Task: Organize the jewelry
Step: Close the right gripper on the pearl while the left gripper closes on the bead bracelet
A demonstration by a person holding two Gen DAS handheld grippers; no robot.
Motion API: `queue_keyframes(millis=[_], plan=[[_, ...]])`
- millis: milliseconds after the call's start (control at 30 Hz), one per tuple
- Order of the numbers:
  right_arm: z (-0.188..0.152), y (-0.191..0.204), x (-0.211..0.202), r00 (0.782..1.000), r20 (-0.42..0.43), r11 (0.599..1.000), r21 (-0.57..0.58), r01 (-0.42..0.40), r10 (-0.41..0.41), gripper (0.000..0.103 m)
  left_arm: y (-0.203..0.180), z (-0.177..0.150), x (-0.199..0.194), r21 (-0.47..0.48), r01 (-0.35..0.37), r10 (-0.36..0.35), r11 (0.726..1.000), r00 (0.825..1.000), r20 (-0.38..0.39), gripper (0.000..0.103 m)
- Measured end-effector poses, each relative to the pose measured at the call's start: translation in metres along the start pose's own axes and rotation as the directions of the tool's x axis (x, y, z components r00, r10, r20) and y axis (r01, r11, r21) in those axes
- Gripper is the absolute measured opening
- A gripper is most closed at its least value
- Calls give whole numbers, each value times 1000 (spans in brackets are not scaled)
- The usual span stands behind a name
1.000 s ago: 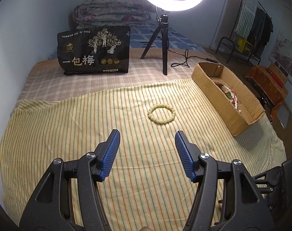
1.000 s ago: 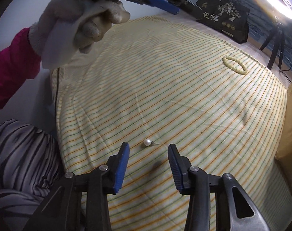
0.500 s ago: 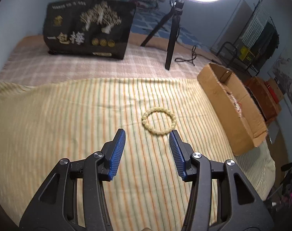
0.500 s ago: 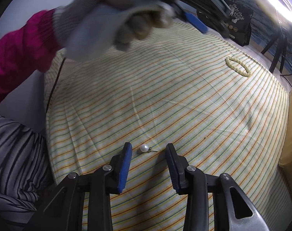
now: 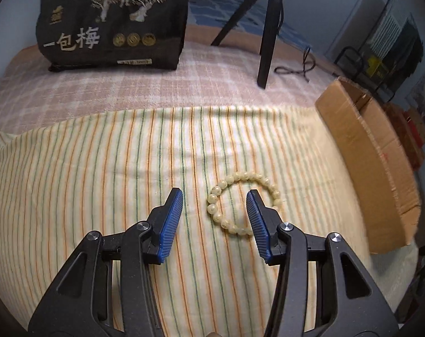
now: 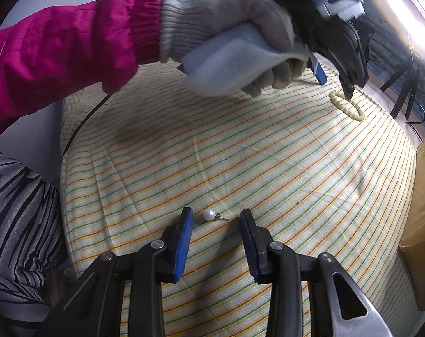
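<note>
A cream bead bracelet (image 5: 216,218) lies flat on the yellow striped cloth (image 5: 100,182). My left gripper (image 5: 213,195) hangs low over it with its jaws closing. The ring's left arc lies between the blue pads, untouched, and the right finger (image 5: 255,216) stands over the ring's middle. The right wrist view shows the same left gripper (image 6: 335,84) above the bracelet (image 6: 357,116). A pearl stud earring (image 6: 209,214) lies on the cloth between the tips of my right gripper (image 6: 216,214). The right gripper is open and its pads are clear of the pearl.
A long cardboard box (image 5: 366,168) sits at the cloth's right edge. A black printed bag (image 5: 111,22) and a ring-light tripod (image 5: 268,36) with its cable stand at the back. A gloved hand (image 6: 226,28) in a pink sleeve (image 6: 58,47) holds the left gripper.
The left gripper has moved forward and down onto the bracelet, and its jaws have narrowed. The right gripper has crept up so that the pearl stud lies between its tips, jaws slightly narrower.
</note>
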State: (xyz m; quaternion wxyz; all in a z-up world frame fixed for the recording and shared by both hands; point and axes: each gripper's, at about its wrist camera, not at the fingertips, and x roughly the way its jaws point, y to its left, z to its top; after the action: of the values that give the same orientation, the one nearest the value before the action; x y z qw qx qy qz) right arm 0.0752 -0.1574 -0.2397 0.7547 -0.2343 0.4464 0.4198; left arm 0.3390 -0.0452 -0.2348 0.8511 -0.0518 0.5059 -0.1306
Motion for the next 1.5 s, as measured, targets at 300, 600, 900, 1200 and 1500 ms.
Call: queue_keyframes(millis=[300,600,900,1200,1500], plan=[[3,-4,4,1000,-8,1000,-3,8,-8,32,0,-4,14,23,-81,80,996,996,25,11],[11,-7,6,1000,-22,1000,-1,16,-16,18,1,-6,11,13,-78,77,997,996,41,8],[11,-9,3,1000,-15,1000,4,18,-18,16,5,-9,2,0,-66,66,998,997,43,5],[0,-14,-13,999,12,999,38,35,-35,16,7,-9,-25,0,-50,50,999,995,83,5],[-5,-22,-35,996,45,994,83,72,-76,16,1,-11,-61,23,-47,44,999,991,127,5]])
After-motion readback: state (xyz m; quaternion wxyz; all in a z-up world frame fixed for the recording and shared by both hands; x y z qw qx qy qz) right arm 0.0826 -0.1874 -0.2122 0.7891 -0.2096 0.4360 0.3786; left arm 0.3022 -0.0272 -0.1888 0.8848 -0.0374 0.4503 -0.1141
